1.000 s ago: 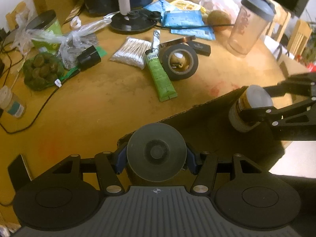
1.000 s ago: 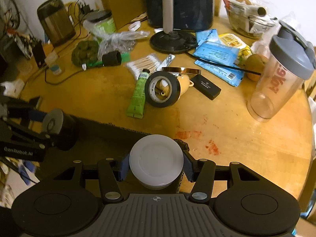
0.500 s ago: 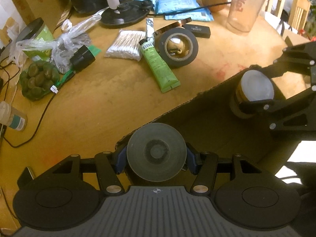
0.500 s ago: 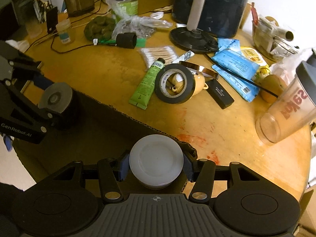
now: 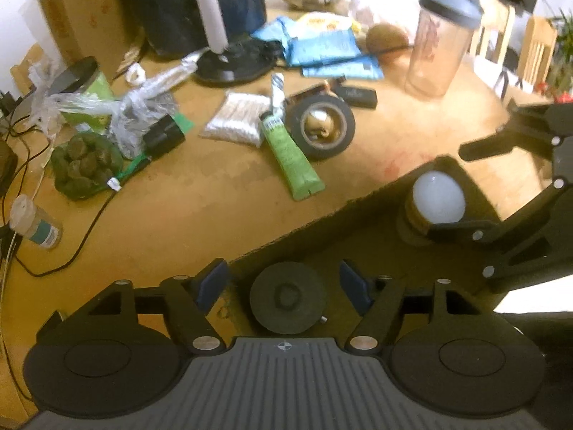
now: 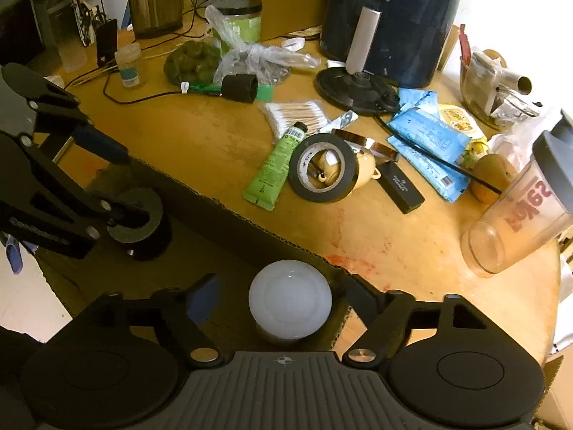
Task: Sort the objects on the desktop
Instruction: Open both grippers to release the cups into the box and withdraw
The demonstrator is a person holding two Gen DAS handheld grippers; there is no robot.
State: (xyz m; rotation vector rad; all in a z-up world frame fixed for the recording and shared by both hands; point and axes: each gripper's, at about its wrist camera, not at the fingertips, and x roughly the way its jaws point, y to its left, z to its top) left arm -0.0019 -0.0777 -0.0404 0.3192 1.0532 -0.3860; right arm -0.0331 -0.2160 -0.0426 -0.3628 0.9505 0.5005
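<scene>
A cardboard box (image 5: pixel 315 222) stands at the table's near edge. A dark round container with a grey lid (image 5: pixel 288 302) sits inside it between the spread fingers of my open left gripper (image 5: pixel 286 283), apart from both pads. It also shows in the right wrist view (image 6: pixel 138 222). A white-lidded jar (image 6: pixel 290 304) sits in the box between the spread fingers of my open right gripper (image 6: pixel 279 294); it also shows in the left wrist view (image 5: pixel 437 199). On the table lie a green tube (image 5: pixel 290 154) and a black tape roll (image 5: pixel 322 127).
The wooden table (image 5: pixel 186 200) also carries a cotton swab pack (image 5: pixel 238 118), a black case (image 5: pixel 356 95), blue packets (image 5: pixel 329 52), a shaker bottle (image 5: pixel 442 43), a kiwi (image 5: pixel 388 37), a bag of green fruit (image 5: pixel 84 165), a small bottle (image 5: pixel 34 220), cables and an air fryer (image 6: pixel 390 18).
Both grippers opened and let go of their containers, which now sit down in the box. Both grippers drew back a little.
</scene>
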